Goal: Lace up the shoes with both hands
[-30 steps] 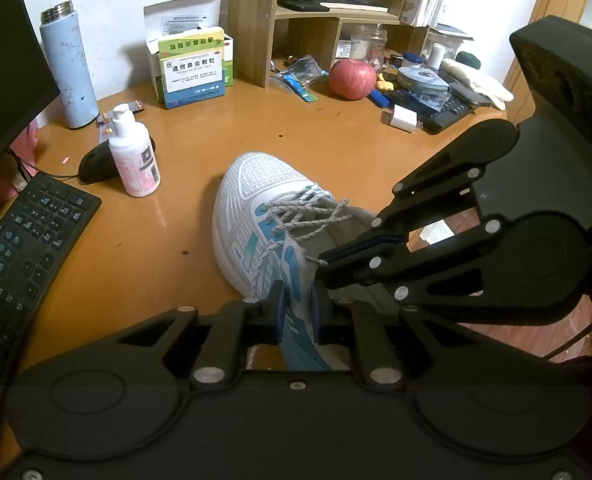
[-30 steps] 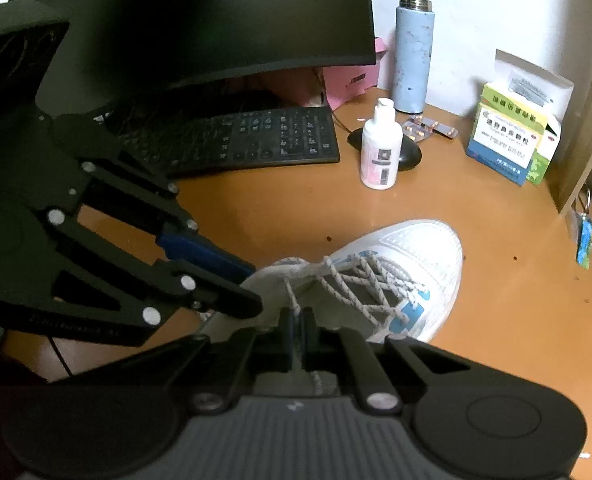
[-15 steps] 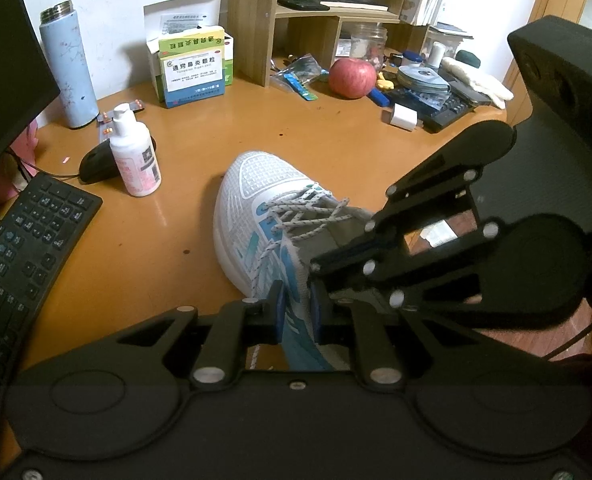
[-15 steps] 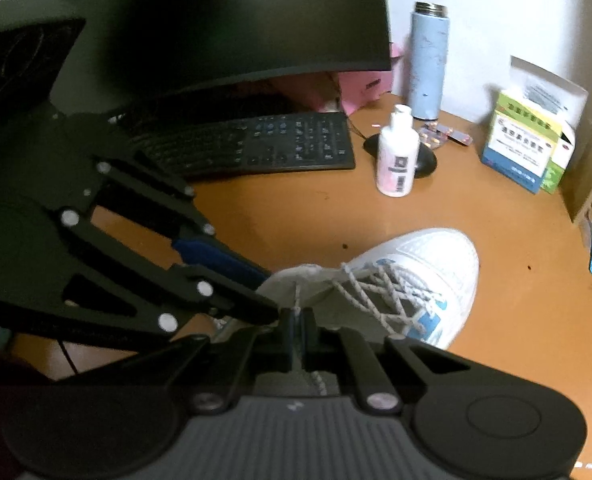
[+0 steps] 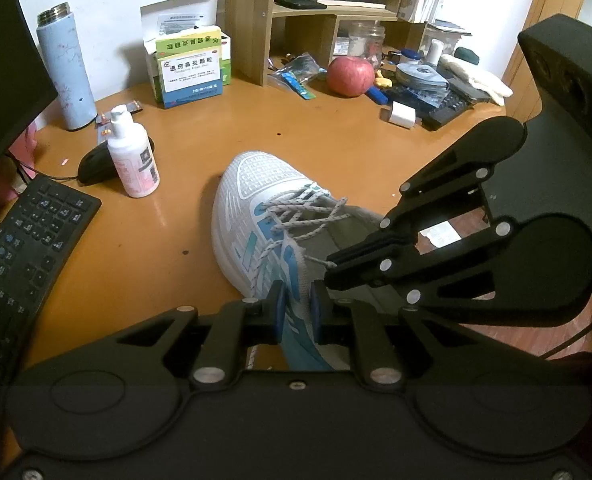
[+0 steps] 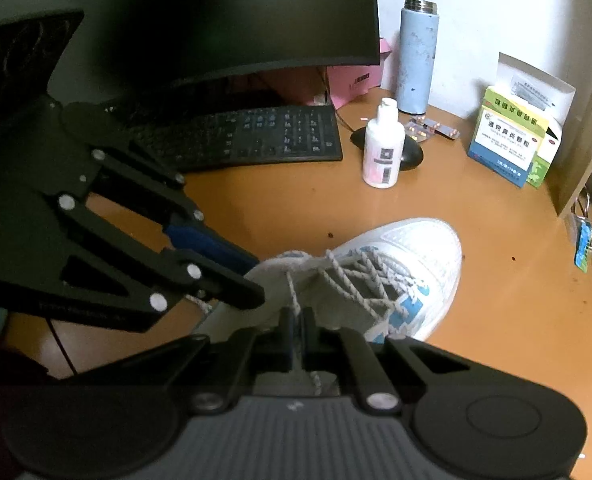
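A white and blue sneaker (image 5: 251,200) lies on the orange desk (image 5: 143,248), toe pointing away, with a speckled white lace (image 5: 308,216) crossed through its eyelets. My left gripper (image 5: 297,304) is at the shoe's near side and is shut on the collar wall, which sits between its pads. From the right, my right gripper (image 5: 330,274) comes in and is shut on the lace end. In the right wrist view the lace (image 6: 360,276) runs from the sneaker (image 6: 416,248) down into the right gripper (image 6: 296,320). There the left gripper (image 6: 251,280) sits at the shoe's opening.
A black keyboard (image 6: 255,140) and monitor (image 6: 215,20) stand on the left. A white bottle (image 5: 133,156), a mouse (image 5: 95,164), a blue flask (image 5: 65,68) and medicine boxes (image 5: 191,72) stand behind the shoe. An apple (image 5: 350,76) and clutter lie at the back right by a wooden shelf (image 5: 247,20).
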`<state>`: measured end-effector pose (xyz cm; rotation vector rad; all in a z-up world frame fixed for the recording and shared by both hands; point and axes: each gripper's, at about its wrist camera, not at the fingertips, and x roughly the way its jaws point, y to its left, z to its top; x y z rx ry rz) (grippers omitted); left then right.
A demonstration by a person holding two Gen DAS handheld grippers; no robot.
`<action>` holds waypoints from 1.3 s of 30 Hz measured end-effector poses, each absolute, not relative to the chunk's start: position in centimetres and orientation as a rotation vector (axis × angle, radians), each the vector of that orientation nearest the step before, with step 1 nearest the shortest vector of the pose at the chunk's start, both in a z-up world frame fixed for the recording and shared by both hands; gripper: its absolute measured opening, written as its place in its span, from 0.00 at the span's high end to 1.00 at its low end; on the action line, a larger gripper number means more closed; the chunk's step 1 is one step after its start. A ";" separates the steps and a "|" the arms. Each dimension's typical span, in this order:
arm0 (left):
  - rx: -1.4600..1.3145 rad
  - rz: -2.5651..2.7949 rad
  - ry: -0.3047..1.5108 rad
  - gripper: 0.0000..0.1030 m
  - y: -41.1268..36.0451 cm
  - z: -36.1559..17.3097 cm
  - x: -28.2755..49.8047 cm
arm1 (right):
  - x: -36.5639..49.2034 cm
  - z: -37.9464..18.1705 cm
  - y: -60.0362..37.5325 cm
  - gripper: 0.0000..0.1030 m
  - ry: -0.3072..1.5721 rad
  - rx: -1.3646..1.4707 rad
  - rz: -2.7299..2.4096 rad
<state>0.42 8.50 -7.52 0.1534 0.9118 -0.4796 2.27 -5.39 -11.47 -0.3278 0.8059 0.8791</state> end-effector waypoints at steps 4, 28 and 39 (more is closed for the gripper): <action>0.158 -0.478 0.912 0.89 8.4 -7.5 0.3 | 2.4 -11.7 -5.2 0.96 0.819 -0.329 0.878; 0.158 -0.480 0.914 0.89 8.6 -7.4 0.5 | 2.7 -11.1 -5.1 0.96 0.795 -0.324 0.877; -0.157 -0.460 0.925 0.94 11.8 -7.3 1.4 | 2.4 -11.0 -5.8 0.96 0.790 -0.315 0.880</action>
